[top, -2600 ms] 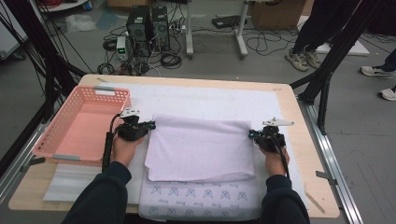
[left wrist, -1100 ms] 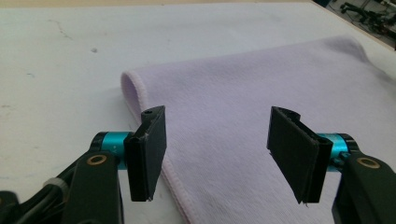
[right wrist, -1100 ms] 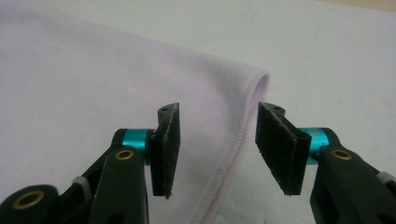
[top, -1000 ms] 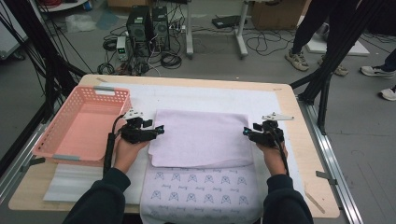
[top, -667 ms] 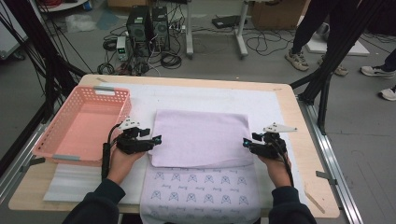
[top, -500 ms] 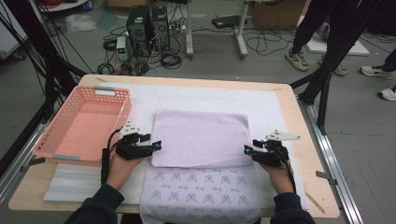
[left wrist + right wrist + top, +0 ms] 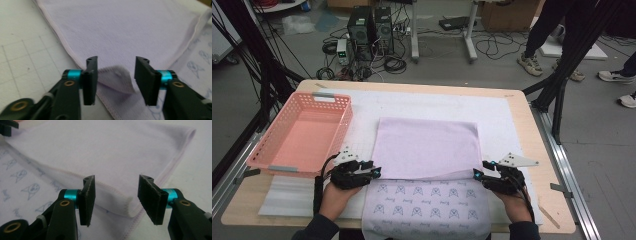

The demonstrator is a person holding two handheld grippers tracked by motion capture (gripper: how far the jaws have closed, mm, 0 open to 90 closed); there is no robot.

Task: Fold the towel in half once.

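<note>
a lilac cloth [image 7: 427,147] lies flat on the white gridded mat [image 7: 507,112] in the middle of the table [image 7: 524,130], its far part folded back over itself so the plain side faces up. below the fold edge the near part shows a print of small cat-face outlines with a short word under each, too small and blurred to read. the left gripper [image 7: 373,175] sits at the left end of the fold edge, the right gripper [image 7: 478,174] at the right end, both low over the cloth. in the left gripper view the jaws stand apart with a small raised corner of the cloth [image 7: 117,80] between them; that corner lies against the left pad [image 7: 90,80] and clear of the right one. these jaws have just been closing, and the cloth is not yet pinched. in the right gripper view the jaws stand apart over the folded corner [image 7: 125,206], which lies on the mat between them, touching neither pad. a pink basket [image 7: 302,132] stands on the table just left of the cloth.
</note>
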